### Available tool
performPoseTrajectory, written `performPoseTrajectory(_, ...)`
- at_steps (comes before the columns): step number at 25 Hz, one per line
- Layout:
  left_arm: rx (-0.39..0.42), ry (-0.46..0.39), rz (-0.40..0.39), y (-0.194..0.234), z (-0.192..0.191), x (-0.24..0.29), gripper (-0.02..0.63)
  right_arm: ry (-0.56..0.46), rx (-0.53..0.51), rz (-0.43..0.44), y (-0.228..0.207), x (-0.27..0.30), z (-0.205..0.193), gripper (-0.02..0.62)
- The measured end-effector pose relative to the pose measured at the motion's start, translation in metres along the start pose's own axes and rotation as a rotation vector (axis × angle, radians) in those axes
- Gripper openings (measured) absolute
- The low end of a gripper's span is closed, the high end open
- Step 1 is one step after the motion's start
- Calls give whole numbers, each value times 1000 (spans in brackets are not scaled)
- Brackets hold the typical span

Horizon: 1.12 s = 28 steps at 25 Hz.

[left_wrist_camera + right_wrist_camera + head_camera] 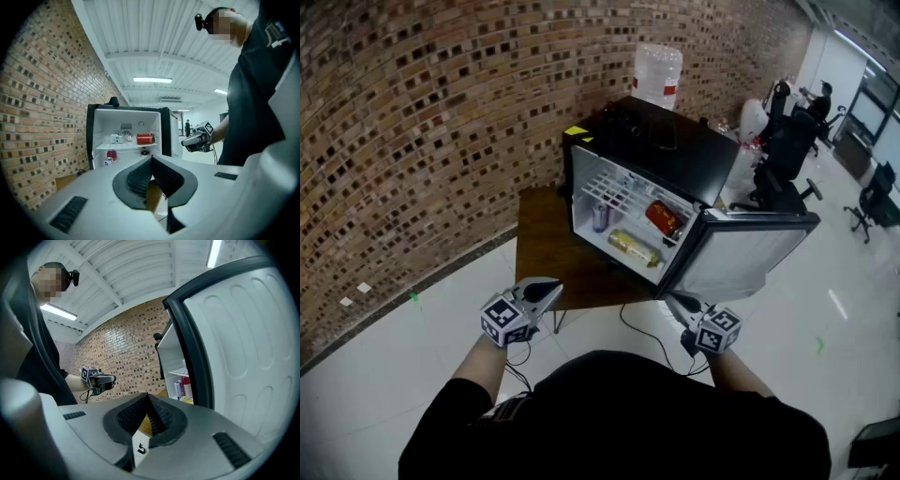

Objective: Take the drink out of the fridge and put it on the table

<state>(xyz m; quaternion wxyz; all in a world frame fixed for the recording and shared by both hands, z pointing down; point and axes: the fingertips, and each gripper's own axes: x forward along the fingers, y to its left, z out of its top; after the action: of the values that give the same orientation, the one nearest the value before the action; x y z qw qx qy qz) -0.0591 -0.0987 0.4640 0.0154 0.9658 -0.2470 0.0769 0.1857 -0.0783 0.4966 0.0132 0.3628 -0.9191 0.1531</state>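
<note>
A black mini fridge [661, 141] stands on a brown wooden table [542, 248] with its door [741, 255] swung open to the right. Inside, a red drink can [664, 217] lies on the upper shelf, a purple can [600, 217] stands at the left, and a yellow pack [634, 248] lies on the bottom. My left gripper [551, 290] hovers shut and empty in front of the table's near edge. My right gripper [671, 301] is shut and empty below the door's corner. In the left gripper view the red can [145, 138] shows beyond the closed jaws.
A brick wall [412, 112] runs behind and to the left. A large water bottle [658, 73] stands behind the fridge. Office chairs [783, 155] stand at the right on the white floor. A cable [642, 339] trails under the table.
</note>
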Motion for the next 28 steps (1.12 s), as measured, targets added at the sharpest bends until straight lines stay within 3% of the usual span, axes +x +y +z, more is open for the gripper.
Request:
performPoseTrajectory(9, 211, 48, -29, 37, 18, -9, 3, 0, -5, -58, 36, 21, -2, 6)
performPoseTrajectory(17, 495, 88, -85, 57, 31, 32, 11, 18, -3, -124, 62, 15, -23, 8)
performPoseTrajectory(19, 552, 86, -117, 58, 36, 50, 97, 15, 19, -143, 72, 11, -22, 8)
performPoseTrajectory(28, 842, 131, -220, 44, 13, 155, 266, 23, 72, -249, 59, -30, -27, 8)
